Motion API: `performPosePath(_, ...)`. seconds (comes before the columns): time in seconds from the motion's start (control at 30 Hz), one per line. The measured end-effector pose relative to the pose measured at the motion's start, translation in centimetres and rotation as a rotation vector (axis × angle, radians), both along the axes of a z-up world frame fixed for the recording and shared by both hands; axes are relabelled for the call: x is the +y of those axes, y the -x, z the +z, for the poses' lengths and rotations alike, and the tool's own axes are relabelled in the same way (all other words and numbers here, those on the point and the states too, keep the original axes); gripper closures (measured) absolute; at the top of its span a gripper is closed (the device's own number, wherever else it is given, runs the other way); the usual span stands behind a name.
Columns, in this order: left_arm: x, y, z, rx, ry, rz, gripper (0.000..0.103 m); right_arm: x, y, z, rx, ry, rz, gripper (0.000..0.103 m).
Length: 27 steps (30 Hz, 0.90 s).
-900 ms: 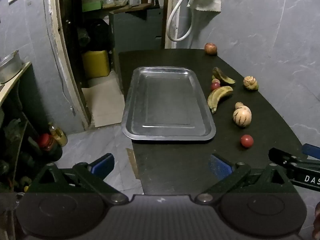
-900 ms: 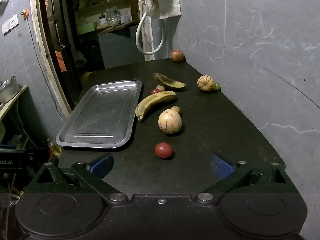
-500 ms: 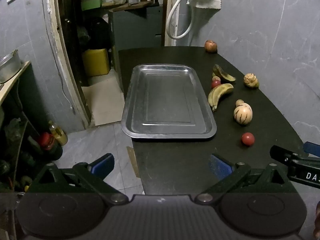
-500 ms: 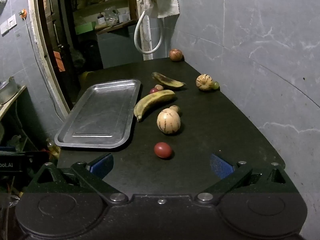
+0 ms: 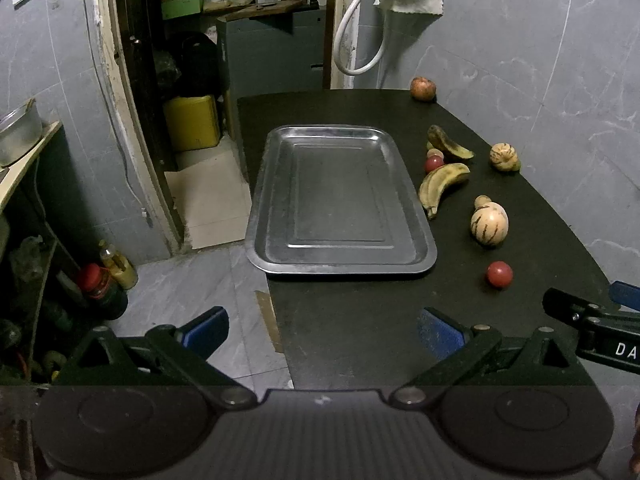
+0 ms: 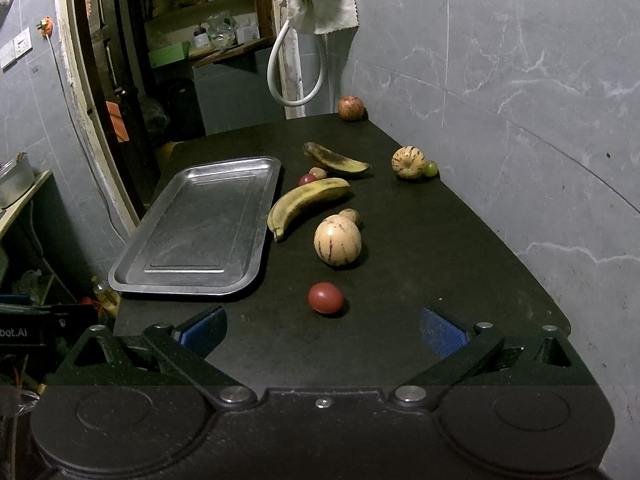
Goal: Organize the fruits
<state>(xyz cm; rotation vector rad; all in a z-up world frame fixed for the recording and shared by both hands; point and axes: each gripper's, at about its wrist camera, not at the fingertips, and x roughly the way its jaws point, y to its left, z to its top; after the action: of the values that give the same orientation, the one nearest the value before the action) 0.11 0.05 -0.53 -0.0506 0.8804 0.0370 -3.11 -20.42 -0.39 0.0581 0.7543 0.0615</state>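
Note:
An empty steel tray [image 5: 340, 256] [image 6: 192, 276] lies on the left of a black table [image 6: 420, 300]. To its right lie fruits: a red tomato [image 6: 325, 298] [image 5: 499, 274], a striped melon [image 6: 337, 240] [image 5: 489, 224], a yellow banana [image 6: 306, 203] [image 5: 440, 186], a dark banana [image 6: 335, 159], a small striped melon [image 6: 408, 162], and an apple [image 6: 351, 107] at the far end. My left gripper [image 5: 322, 330] is open and empty at the table's near left corner. My right gripper [image 6: 323, 330] is open and empty, just short of the tomato.
A tiled wall [image 6: 520, 100] runs along the table's right side. Left of the table the floor drops away, with bottles [image 5: 108, 280] and a yellow can [image 5: 192, 122]. A hose [image 6: 296, 68] hangs at the far end.
Both grippers have drifted slightly back and up; the views have shifted a little. Both stay open and empty. No fruit has moved.

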Motion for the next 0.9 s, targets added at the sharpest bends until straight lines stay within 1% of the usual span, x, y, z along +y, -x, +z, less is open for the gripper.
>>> performPosePath(0.9,0.06,-0.07,-0.35,0.006,-0.001,0.000,0.000,0.15,-0.23,-0.25,0.006,0.002,-0.002,0.001)
